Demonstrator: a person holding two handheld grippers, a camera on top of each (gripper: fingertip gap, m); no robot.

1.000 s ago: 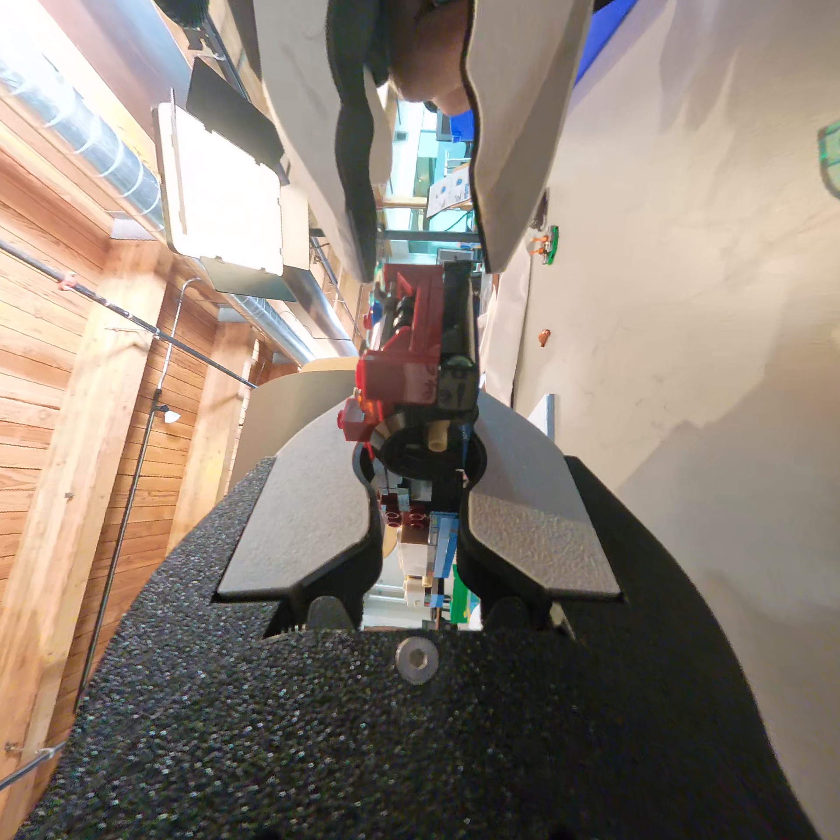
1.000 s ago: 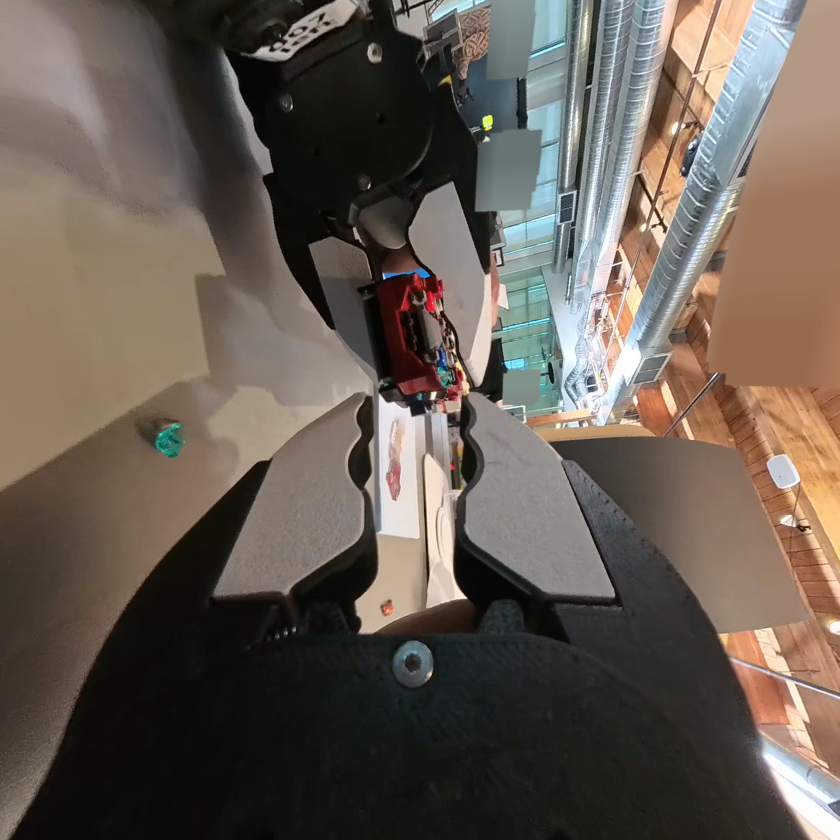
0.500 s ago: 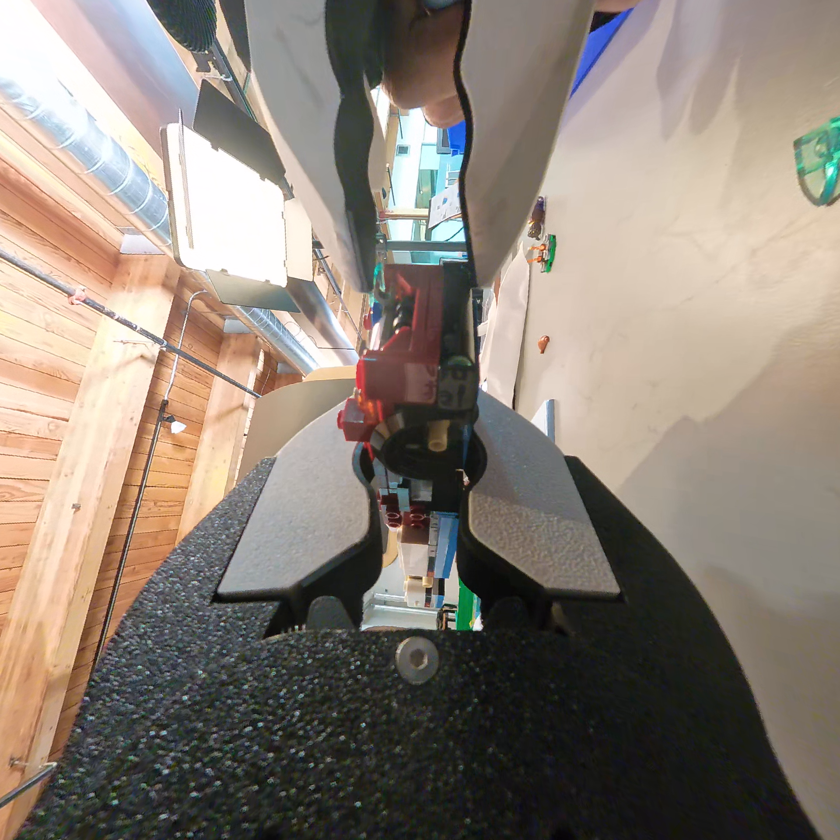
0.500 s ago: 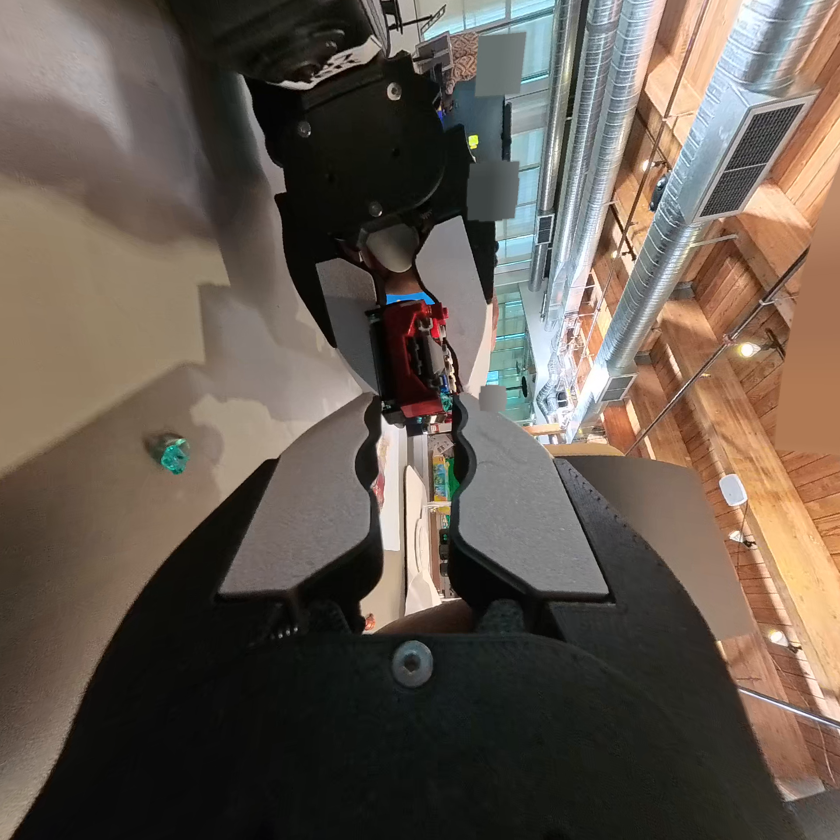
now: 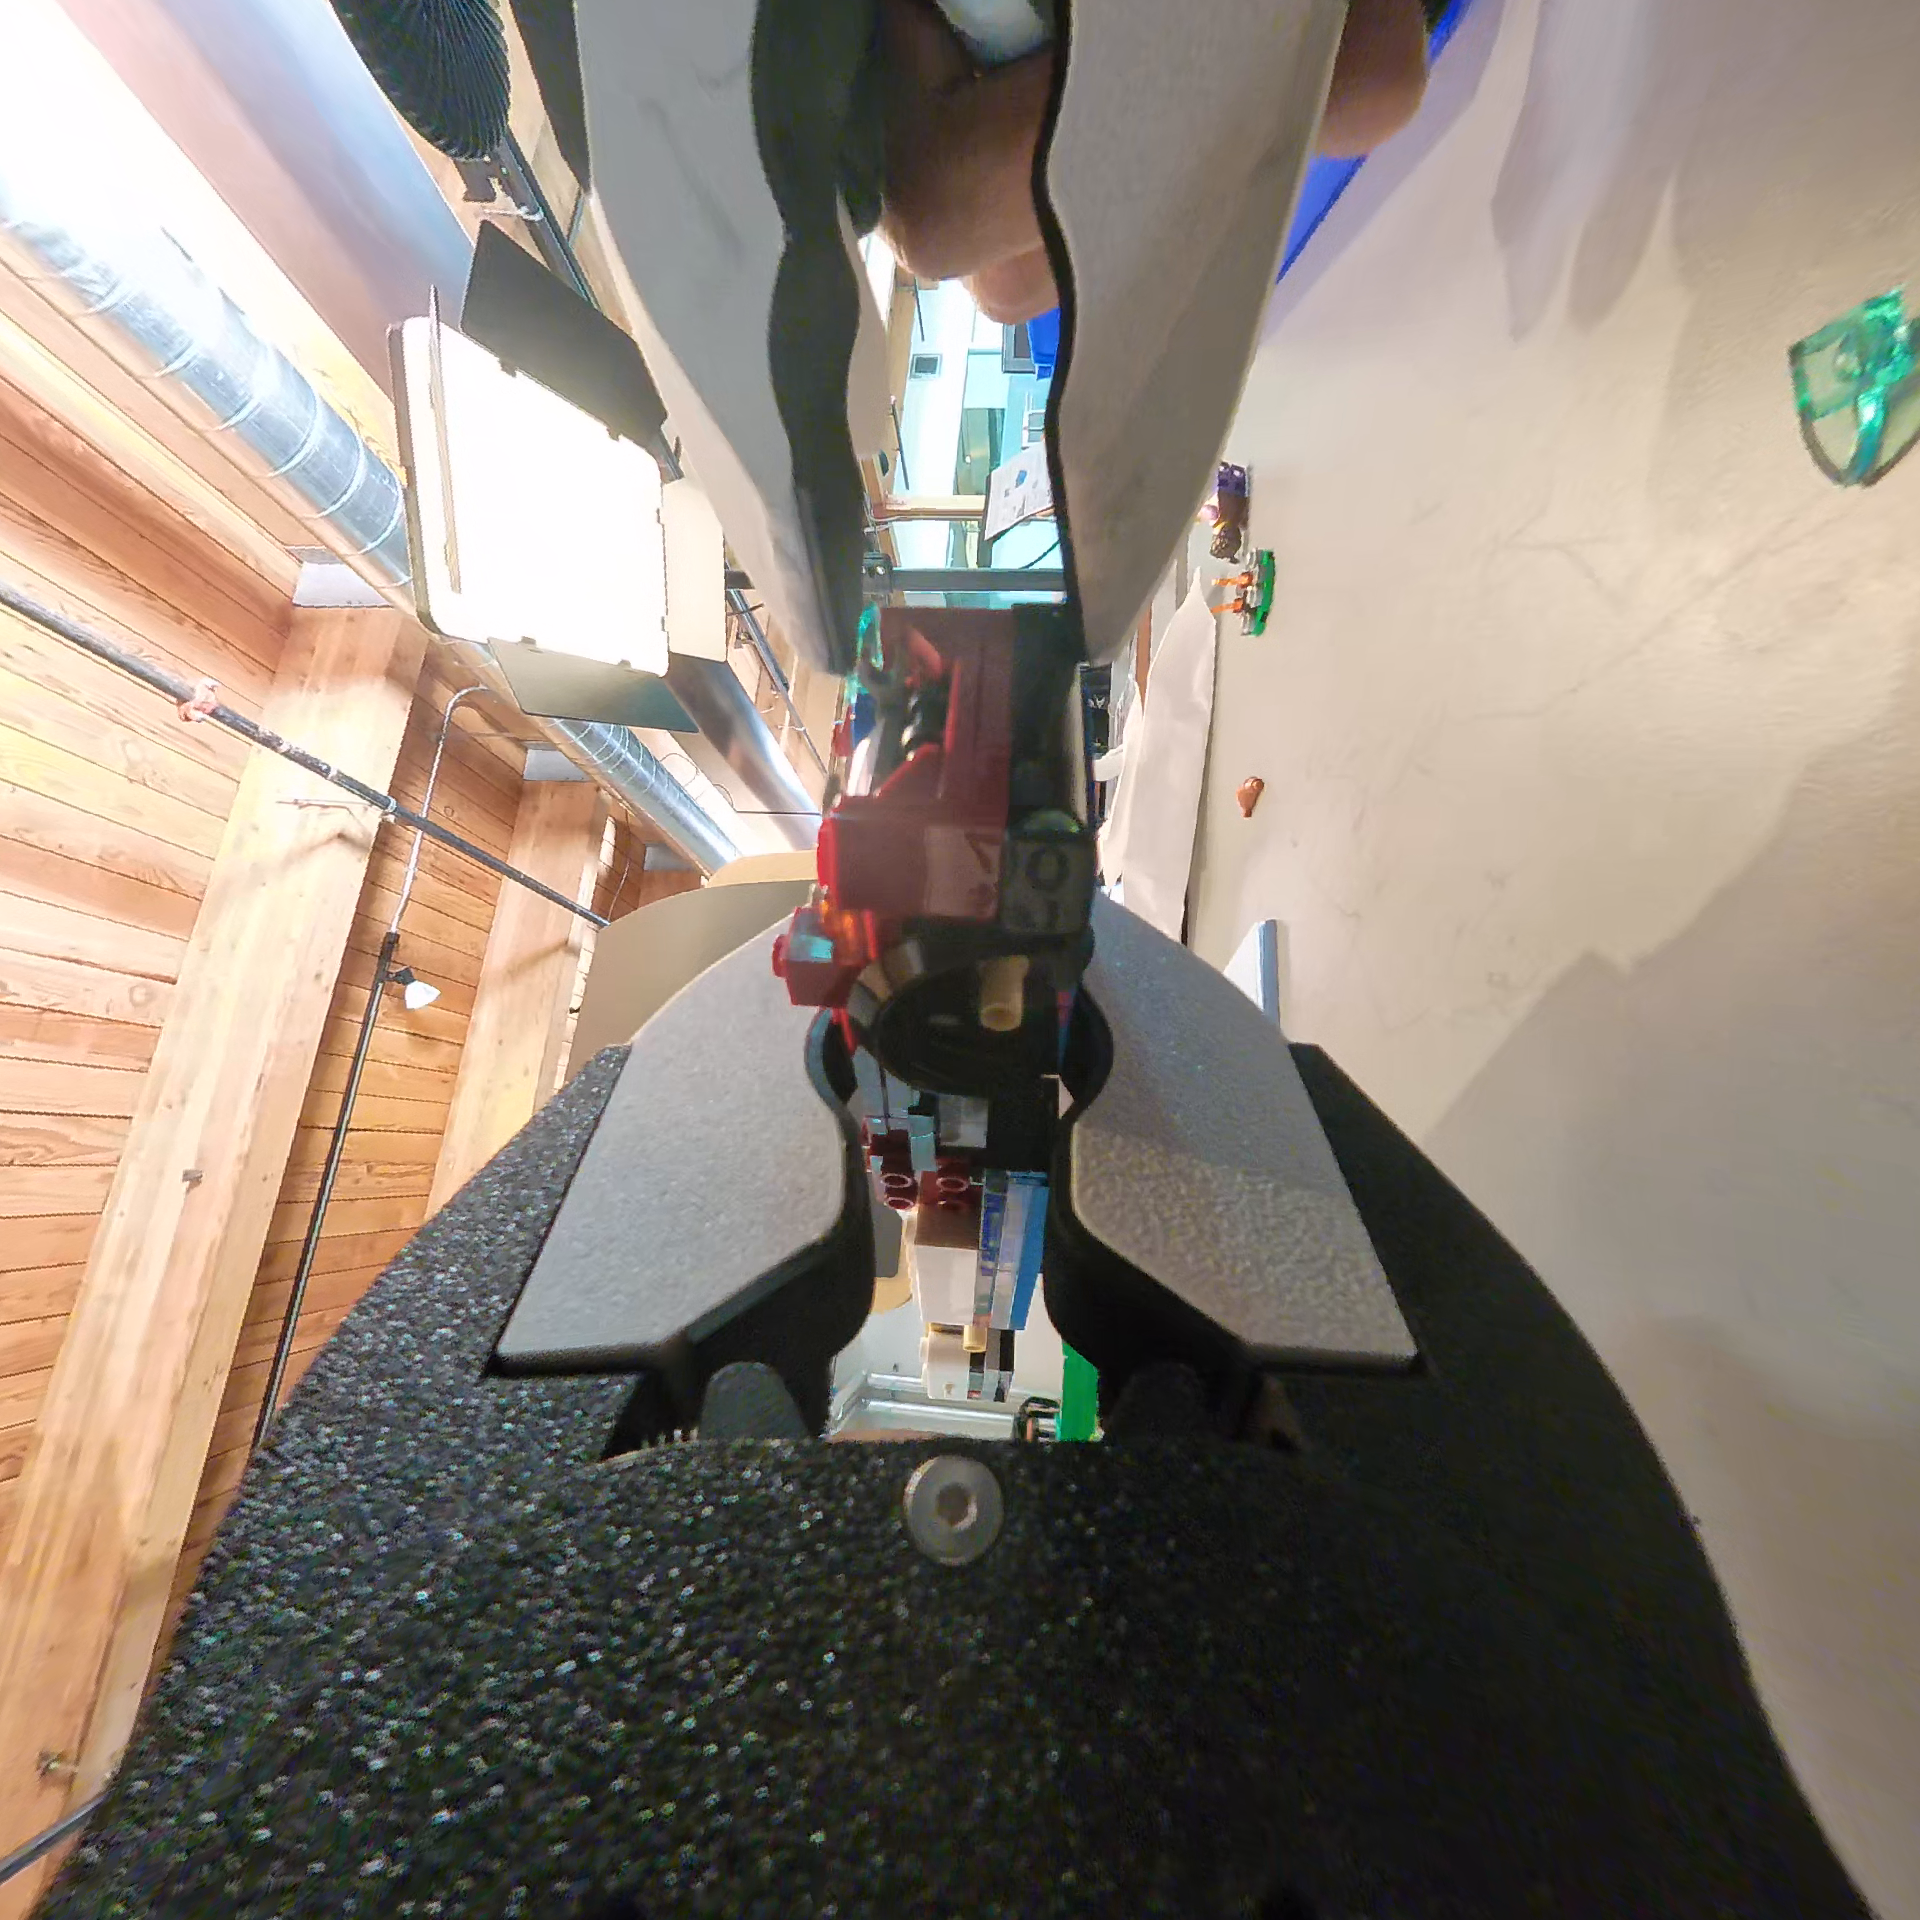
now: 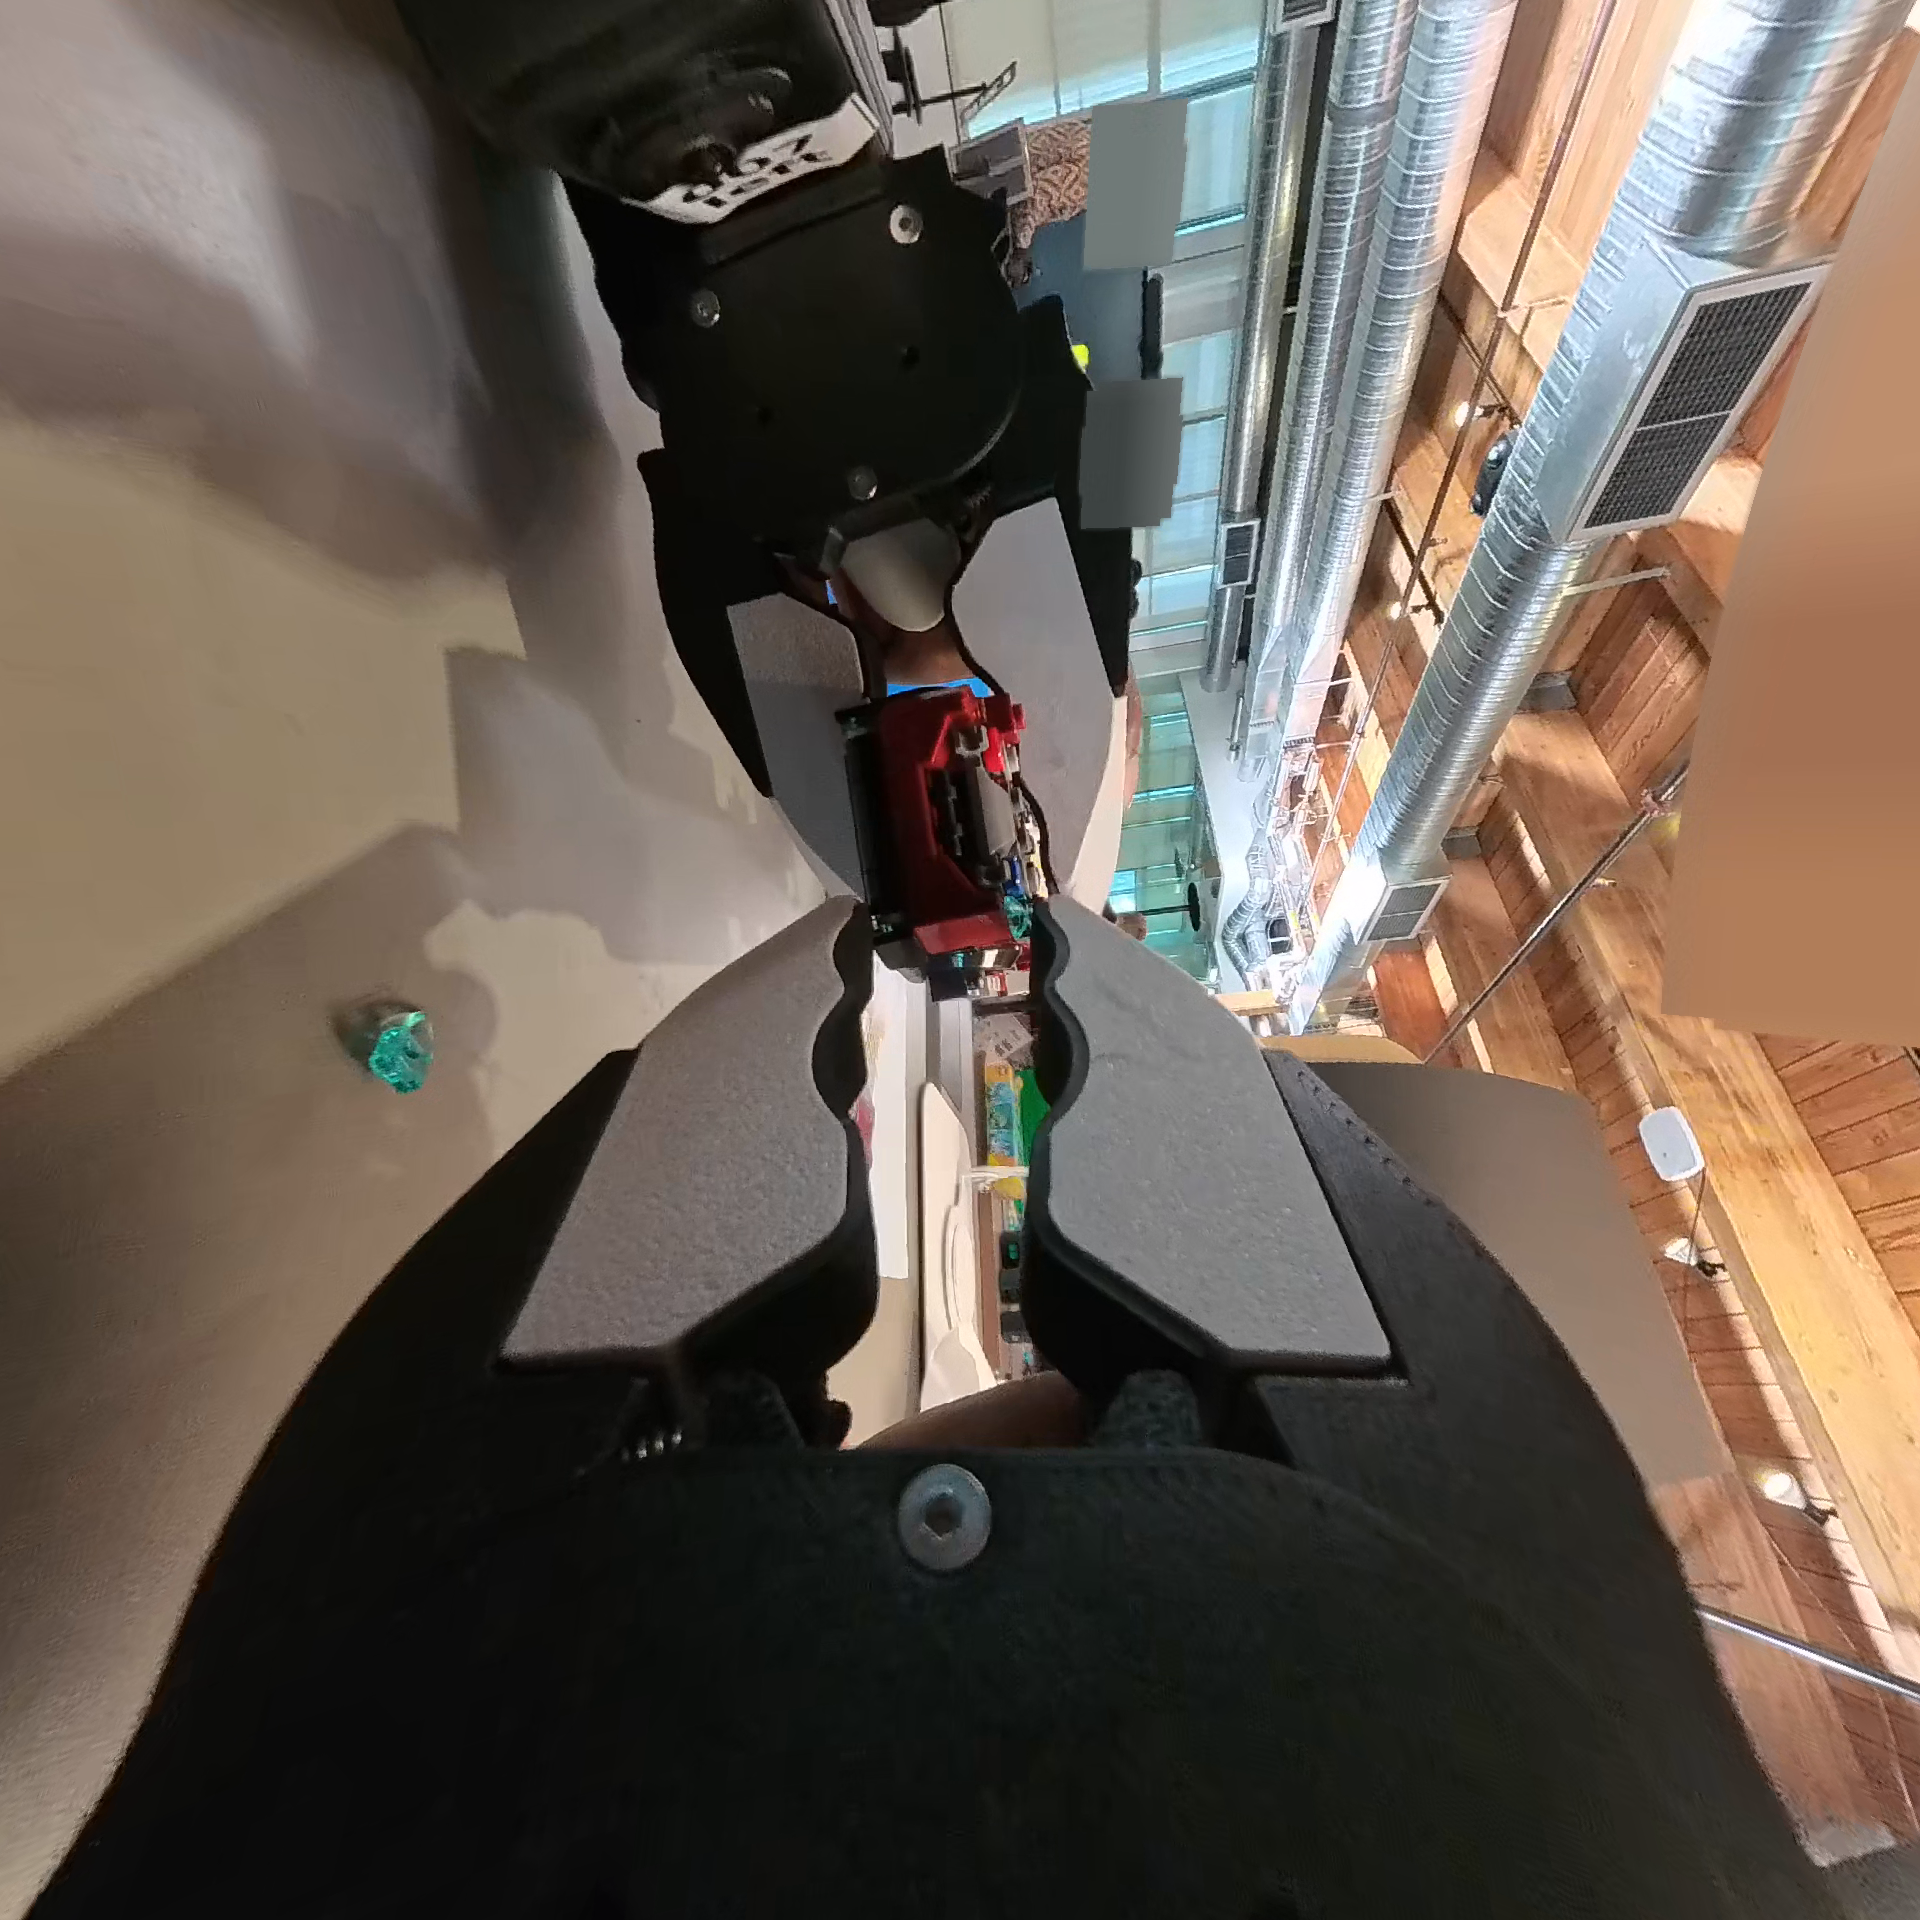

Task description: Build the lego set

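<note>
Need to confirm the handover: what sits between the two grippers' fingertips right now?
A red and black brick model spans them: clamped in the left gripper, its far end between the right gripper fingertips. Both wrist views show it.

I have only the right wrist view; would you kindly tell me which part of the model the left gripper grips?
Observer: The left gripper clamps the model at the end with a black wheel, which has a tan pin in it.
Operator: Thank you. Is there more of the model behind that wheel?
Observer: Yes, white and blue bricks run back between the left fingers.
Operator: Are there any loose pieces on the table on that side?
Observer: A curved teal piece lies on the table, well apart from both grippers.
</note>
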